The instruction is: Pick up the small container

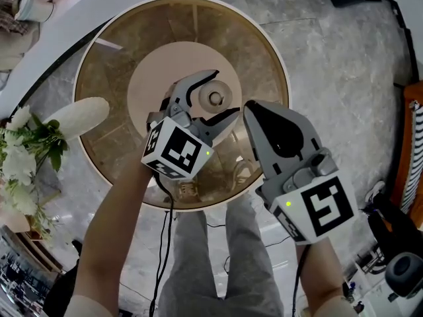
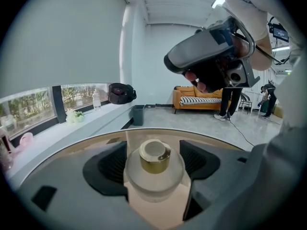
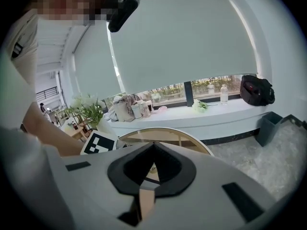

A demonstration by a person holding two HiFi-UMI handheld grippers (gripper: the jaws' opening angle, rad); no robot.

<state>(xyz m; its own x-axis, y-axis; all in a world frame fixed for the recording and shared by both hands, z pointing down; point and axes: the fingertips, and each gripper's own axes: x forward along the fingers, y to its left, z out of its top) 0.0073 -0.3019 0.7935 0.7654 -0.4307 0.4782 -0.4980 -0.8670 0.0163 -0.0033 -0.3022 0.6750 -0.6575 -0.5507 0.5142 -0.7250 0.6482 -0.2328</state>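
Standing on a pale disc (image 1: 151,84) in the middle of the round surface (image 1: 106,61), the container (image 2: 154,175) was between the spread jaws of the left gripper (image 1: 223,95), which was released and close on both sides. The right gripper (image 1: 256,111) was clenched and empty, just beside the left one.

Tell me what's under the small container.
The small container stands on the round table, over the pale disc at its centre. The container's own base covers the spot directly beneath it, so that cannot be seen.
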